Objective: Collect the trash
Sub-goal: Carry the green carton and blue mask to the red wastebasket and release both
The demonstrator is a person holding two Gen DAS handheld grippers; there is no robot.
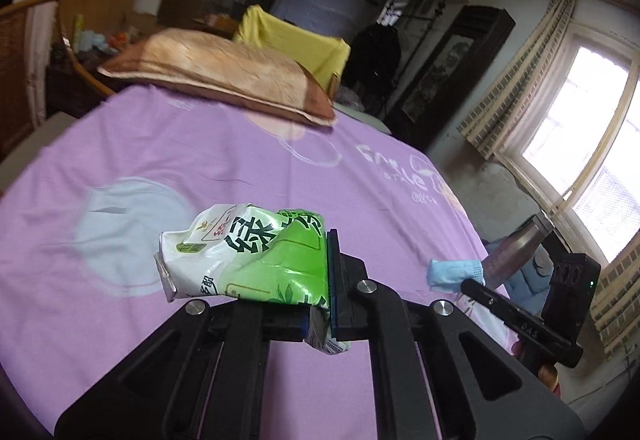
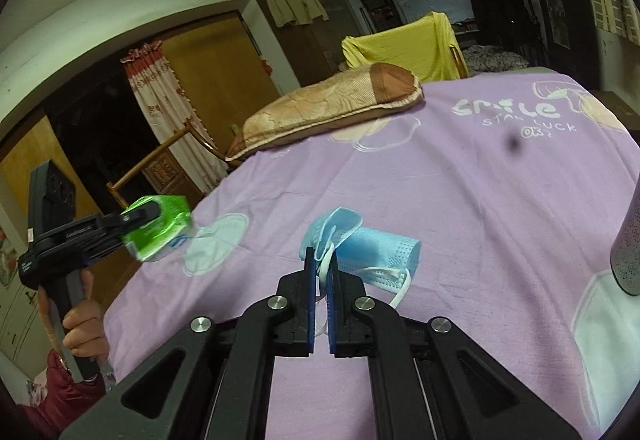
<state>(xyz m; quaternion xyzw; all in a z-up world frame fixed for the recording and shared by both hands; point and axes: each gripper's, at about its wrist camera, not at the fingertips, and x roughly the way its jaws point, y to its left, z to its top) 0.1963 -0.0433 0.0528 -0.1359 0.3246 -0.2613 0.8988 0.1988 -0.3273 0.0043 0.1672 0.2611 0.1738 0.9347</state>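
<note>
Presently we list what each view holds, taking the brown pillow as our landmark.

Left wrist view. Item one: the left gripper (image 1: 320,276), clamped on a crushed green-and-white drink carton (image 1: 248,256). We see the carton lifted clear of the purple bedsheet (image 1: 200,144), on the near side of the brown pillow (image 1: 216,72), well apart from it. Its long axis runs crosswise to the fingers; most of its body sticks out leftward from the jaws, with a crumpled end tucked low between them. Item two, low at the right edge: the right gripper (image 1: 476,286), seen from the side, with a blue face mask (image 1: 456,272) at its tip, on the window side of the pillow.

Right wrist view. Item one: the right gripper (image 2: 320,264), pinched tight on the face mask (image 2: 372,244) by its edge and white ear loop. We note the mask trailing forward and rightward from the fingertips, toward the pillow (image 2: 328,108), its folded length lying across the fingers; whether its far end touches the sheet (image 2: 460,192) we cannot tell. Item two, at left: the left gripper (image 2: 136,218) with the carton (image 2: 160,228), held by a hand (image 2: 84,328) off the bed's edge, lower left of the pillow.

Our judgement: both pieces are in hand, and no bin shows in either view, so the coming carry depends on finding one.
</note>
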